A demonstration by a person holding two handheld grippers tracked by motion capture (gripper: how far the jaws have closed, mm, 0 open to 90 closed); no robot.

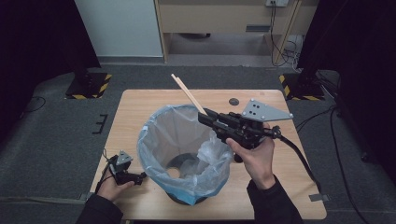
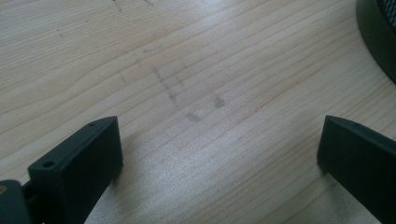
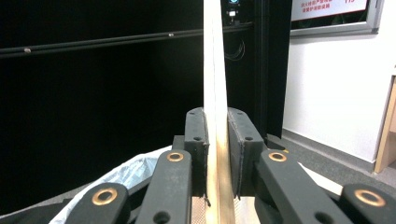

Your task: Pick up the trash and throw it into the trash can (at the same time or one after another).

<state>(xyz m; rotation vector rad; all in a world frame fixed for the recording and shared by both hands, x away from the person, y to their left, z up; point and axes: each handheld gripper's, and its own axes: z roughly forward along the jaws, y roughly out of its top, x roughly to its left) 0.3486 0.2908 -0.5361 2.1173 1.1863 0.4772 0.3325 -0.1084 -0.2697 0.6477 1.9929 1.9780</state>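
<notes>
My right gripper (image 1: 202, 115) is shut on a thin pale wooden stick (image 1: 188, 93) that points up and away to the left. It hovers above the far right rim of a black bin lined with a light blue plastic bag (image 1: 154, 135). In the right gripper view the wooden stick (image 3: 214, 84) rises straight up, pinched between both pads of my right gripper (image 3: 216, 135). My left gripper (image 1: 140, 177) rests low on the table at the front left, just beside the bin. In the left gripper view my left gripper (image 2: 219, 154) stands wide open over bare wood.
The wooden table (image 1: 135, 105) holds a small dark round spot (image 1: 233, 101) near its far edge. The bin's dark base (image 2: 378, 32) shows at the upper right of the left gripper view. A cable (image 1: 303, 163) trails from the right gripper across the table's right side.
</notes>
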